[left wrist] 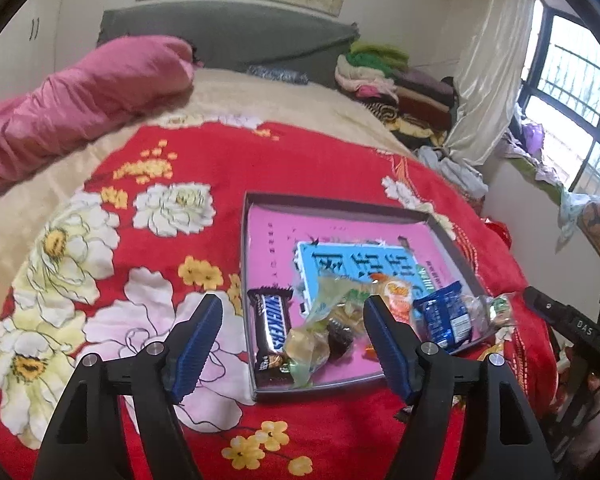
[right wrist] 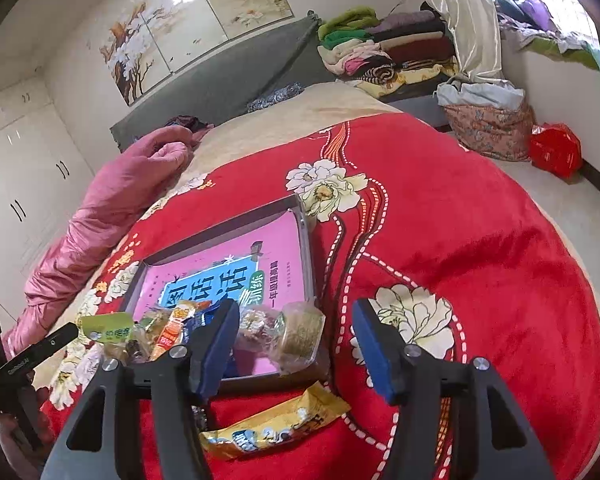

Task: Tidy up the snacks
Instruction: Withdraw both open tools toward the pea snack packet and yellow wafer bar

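Right tool (right wrist: 296, 350) gapes wide and empty just above the yellow snack packet (right wrist: 276, 424) lying crosswise on the bed outside the tray (right wrist: 306, 236), while left tool (left wrist: 294, 346), equally wide, hovers over the tray's snacks.

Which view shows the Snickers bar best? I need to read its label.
The left wrist view: the Snickers bar lies unobstructed in the tray, logo readable. The right wrist view doesn't visibly show it; other wrappers and the gripper finger cover that area.
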Motion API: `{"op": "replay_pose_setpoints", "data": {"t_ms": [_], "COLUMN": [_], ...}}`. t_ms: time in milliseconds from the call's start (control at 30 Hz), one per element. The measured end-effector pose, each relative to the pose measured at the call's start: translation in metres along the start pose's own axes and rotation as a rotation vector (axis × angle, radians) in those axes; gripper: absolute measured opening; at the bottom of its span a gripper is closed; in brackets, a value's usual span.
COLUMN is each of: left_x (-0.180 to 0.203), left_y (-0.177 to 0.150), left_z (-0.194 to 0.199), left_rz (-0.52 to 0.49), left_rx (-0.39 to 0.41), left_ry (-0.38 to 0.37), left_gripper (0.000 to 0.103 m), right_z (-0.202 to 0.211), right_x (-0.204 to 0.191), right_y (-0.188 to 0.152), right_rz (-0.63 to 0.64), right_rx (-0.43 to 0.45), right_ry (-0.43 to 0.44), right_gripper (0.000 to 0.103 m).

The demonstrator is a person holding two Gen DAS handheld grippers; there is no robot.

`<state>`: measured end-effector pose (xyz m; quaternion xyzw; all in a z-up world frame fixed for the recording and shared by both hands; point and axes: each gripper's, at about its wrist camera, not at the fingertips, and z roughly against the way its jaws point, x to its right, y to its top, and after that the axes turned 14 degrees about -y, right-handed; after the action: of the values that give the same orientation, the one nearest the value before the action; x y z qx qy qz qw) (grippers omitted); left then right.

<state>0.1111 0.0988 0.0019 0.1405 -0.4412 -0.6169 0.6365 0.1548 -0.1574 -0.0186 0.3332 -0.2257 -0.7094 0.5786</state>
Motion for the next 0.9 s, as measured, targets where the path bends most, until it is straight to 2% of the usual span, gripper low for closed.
{"op": "replay_pose_setpoints", "data": {"t_ms": [300, 667, 900], "left_x": [0.034, 0.061, 0.074], "left_y": [-0.001, -0.013, -0.023], "left_z": [0.013, 0.012, 0.006], "left_rz": [-0.078, -0.133, -0.17], "left_rx": [-0.01, -0.071, -0.122], "left_ry": [-0.024, -0.055, -0.08], "left_gripper": [0.079, 0.08, 0.079], "right_z": [0.012, 0.026, 0.028], "right_x": [-0.003, -0.017, -0.018], "right_y": [-0.007, -0.021, -0.034], "right_rz": [-0.009, 0.017, 0.005], "right_rx": [-0.015, -0.042, -0.097], "right_ry": [0.028, 0.059, 0.07], "right_gripper": [0.06, 0.061, 0.061]}}
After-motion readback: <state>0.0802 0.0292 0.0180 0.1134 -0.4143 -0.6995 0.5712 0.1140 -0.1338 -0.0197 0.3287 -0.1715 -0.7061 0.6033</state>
